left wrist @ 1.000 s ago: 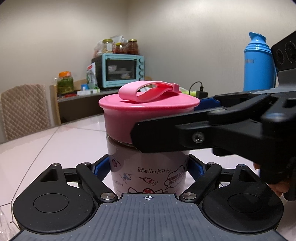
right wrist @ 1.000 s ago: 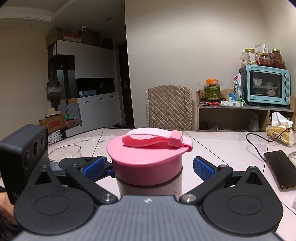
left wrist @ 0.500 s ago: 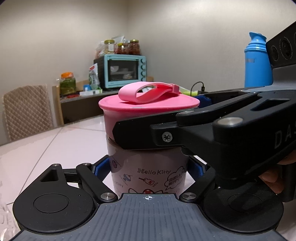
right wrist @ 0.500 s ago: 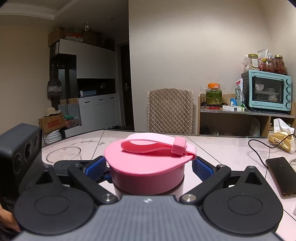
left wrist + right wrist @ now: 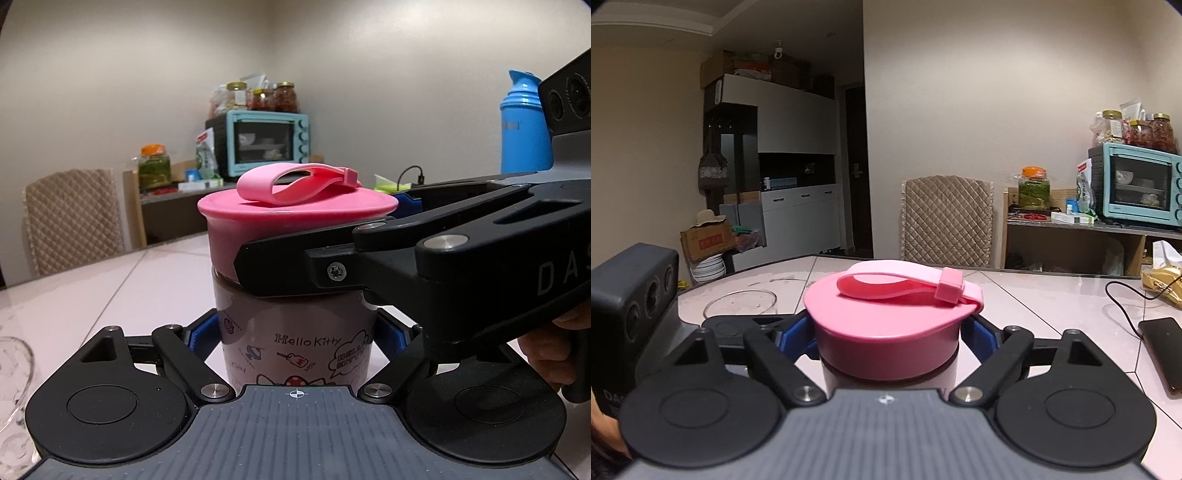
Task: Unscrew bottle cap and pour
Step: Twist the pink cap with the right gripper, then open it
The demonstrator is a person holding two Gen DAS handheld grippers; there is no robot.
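Note:
A Hello Kitty bottle (image 5: 295, 332) stands upright on the pale table, topped by a wide pink cap (image 5: 295, 214) with a loop strap. My left gripper (image 5: 295, 334) is shut on the bottle's body, its blue pads against both sides. From the right, my right gripper (image 5: 886, 336) reaches in level with the cap (image 5: 886, 325). Its jaws are closing and its blue pads press on the cap's sides. In the left wrist view one of its black fingers (image 5: 295, 269) crosses in front of the cap's lower edge.
A clear glass bowl (image 5: 738, 302) sits on the table beyond the left gripper. A phone (image 5: 1163, 350) with a cable lies to the right. A blue thermos (image 5: 524, 129), a quilted chair (image 5: 947, 221) and a shelf with a teal oven (image 5: 1137, 184) stand behind.
The right gripper's jaws have drawn in from wide apart until their pads touch the pink cap. The bottle and the left gripper have stayed put.

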